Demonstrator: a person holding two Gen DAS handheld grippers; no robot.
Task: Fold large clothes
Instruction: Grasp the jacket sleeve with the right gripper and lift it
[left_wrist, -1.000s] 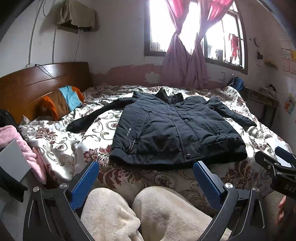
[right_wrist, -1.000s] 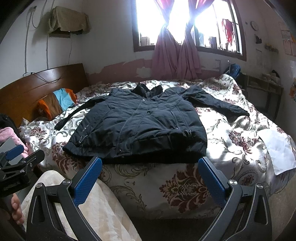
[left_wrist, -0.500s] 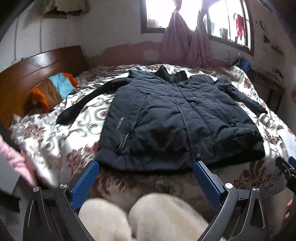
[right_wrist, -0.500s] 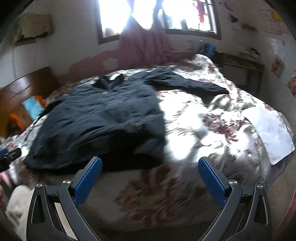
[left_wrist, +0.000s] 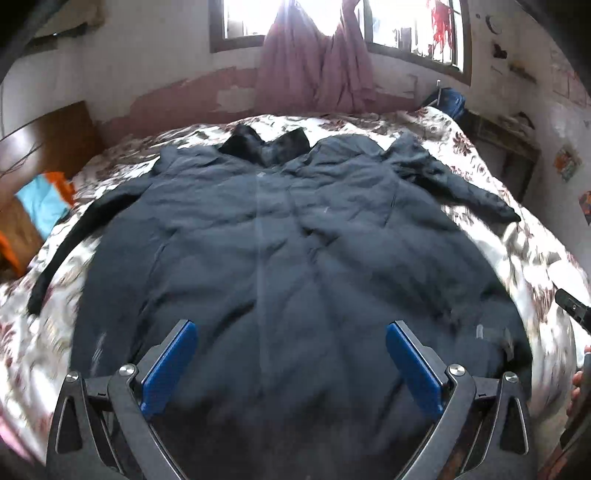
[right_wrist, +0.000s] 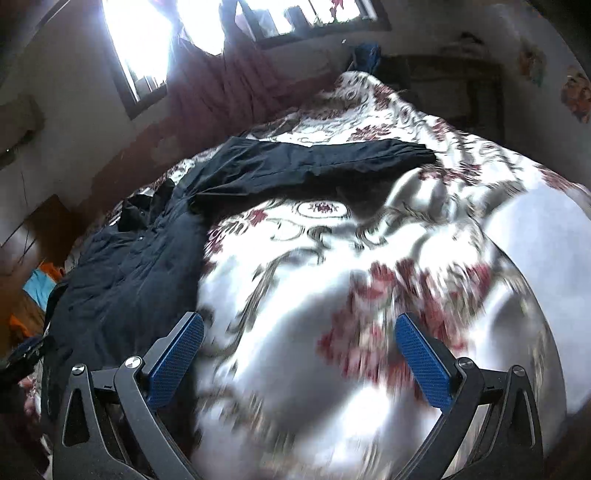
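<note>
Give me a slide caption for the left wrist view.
Open left gripper poised over a dark padded jacket spread flat on a floral bedspread.

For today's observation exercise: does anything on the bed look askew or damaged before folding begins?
Nothing stands out. The dark jacket lies spread flat on the floral bedspread, front up, sleeves stretched out to either side, no visible tears. Both the left hand-held gripper and right hand-held gripper are open, holding nothing.

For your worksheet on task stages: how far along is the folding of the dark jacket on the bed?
Done: the jacket lies flat on the floral bedspread, sleeves spread. In hand: the left gripper hovers open above the hem; the right gripper is open over bare bedspread, short of the outstretched sleeve. Left: every fold, since nothing is gripped or turned over.
</note>
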